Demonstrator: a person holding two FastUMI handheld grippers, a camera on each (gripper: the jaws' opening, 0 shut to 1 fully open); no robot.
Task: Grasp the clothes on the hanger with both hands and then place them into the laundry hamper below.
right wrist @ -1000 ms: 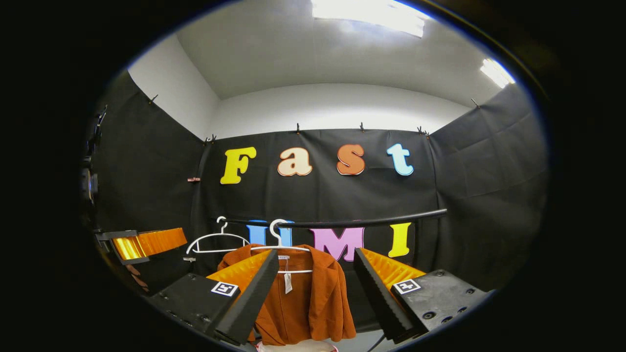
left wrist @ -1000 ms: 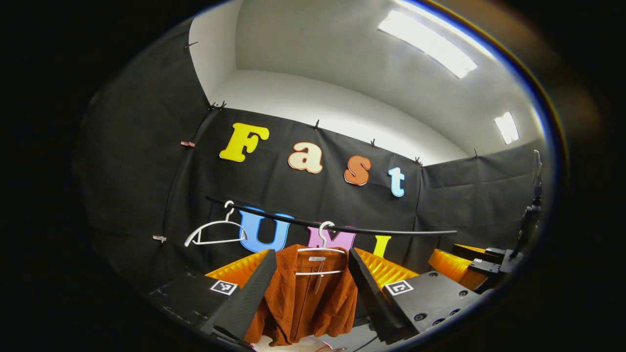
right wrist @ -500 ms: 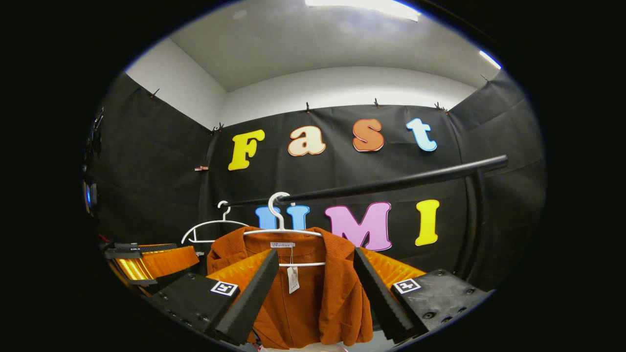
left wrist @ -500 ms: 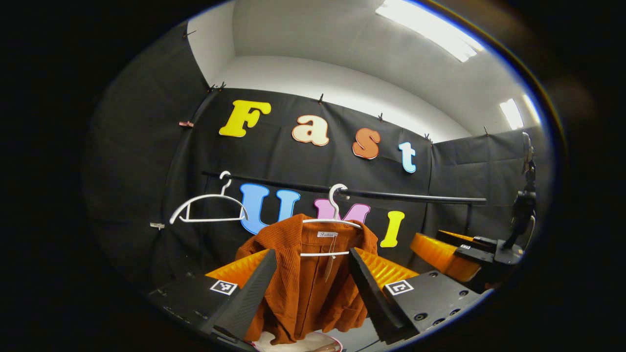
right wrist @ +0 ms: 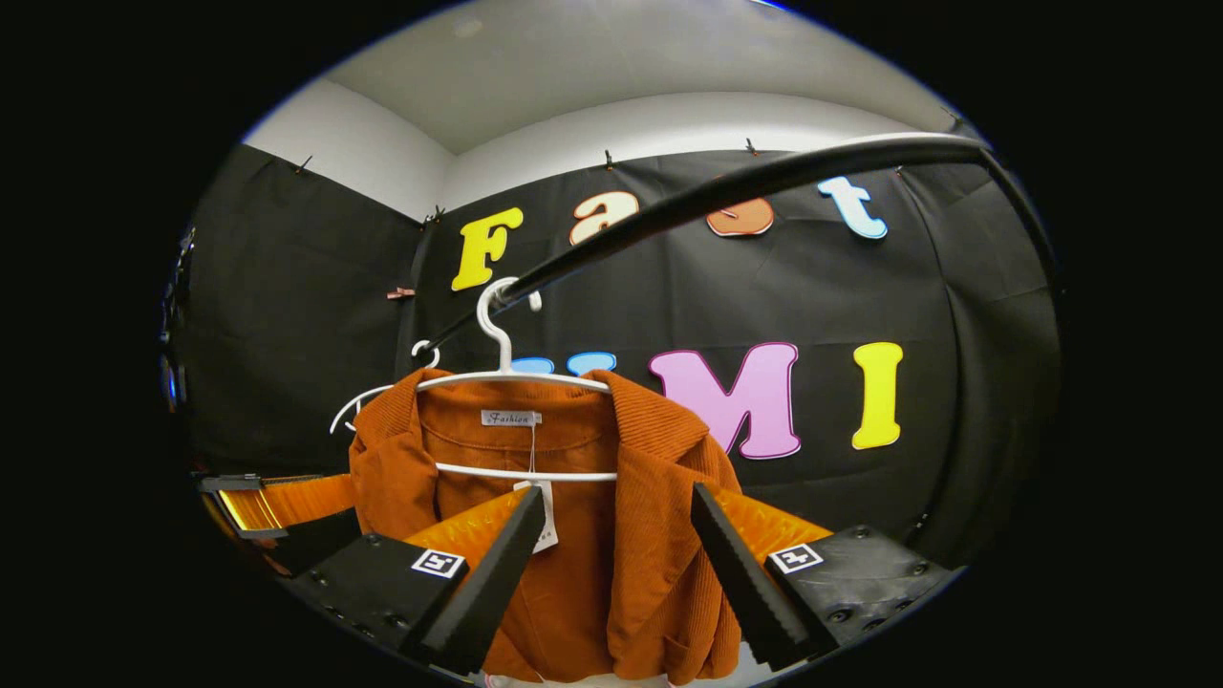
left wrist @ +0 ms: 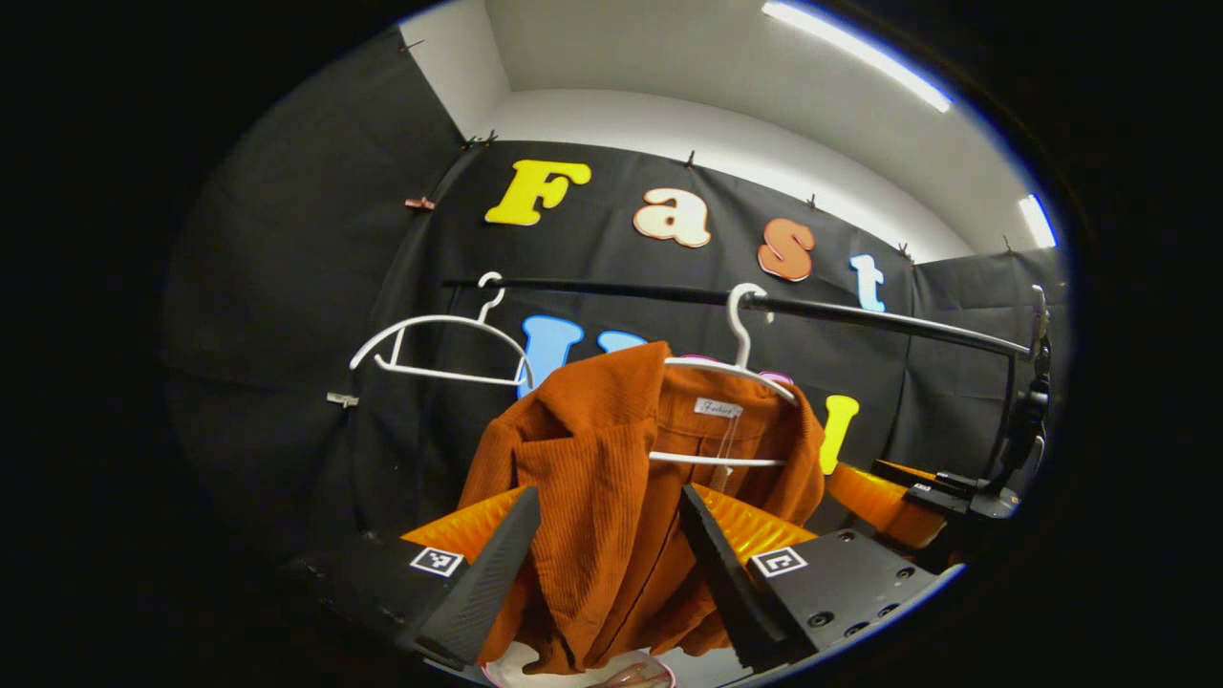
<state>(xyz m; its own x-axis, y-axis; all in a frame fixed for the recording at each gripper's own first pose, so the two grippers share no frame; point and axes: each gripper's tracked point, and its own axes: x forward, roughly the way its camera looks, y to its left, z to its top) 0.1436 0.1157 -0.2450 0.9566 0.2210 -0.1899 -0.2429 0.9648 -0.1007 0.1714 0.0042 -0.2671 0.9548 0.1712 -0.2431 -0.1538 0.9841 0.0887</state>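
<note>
A rust-orange ribbed corduroy jacket [left wrist: 611, 497] hangs on a white plastic hanger [left wrist: 731, 368], whose hook sits over a black horizontal rail [left wrist: 860, 315] in front of the black cloth wall. In the left gripper view the jacket's near shoulder and front panel fall between the left gripper [left wrist: 607, 564]'s two fingers, which stand wide apart – the cloth lies in the gap, but whether either finger touches it cannot be told. A small label shows inside the collar, and a paper tag dangles below the hanger's lower bar. To the left on the same rail hangs a second, bare white hanger [left wrist: 435, 339], well apart from the jacket. Under the jacket's hem a pale round rim of the laundry hamper [left wrist: 516, 664] shows at the bottom edge. At the right edge the other gripper [left wrist: 908, 497] appears, near the jacket's far shoulder.

In the right gripper view the jacket [right wrist: 611, 554] faces the camera with its collar open, the hanger [right wrist: 506, 382] hooked on the rail [right wrist: 726, 191] that sweeps up to the right. The right gripper [right wrist: 611, 573] holds its fingers wide too, the jacket's front hanging between them – contact cannot be told. The other gripper [right wrist: 287, 506] shows at the left edge, beside the jacket's sleeve
</note>
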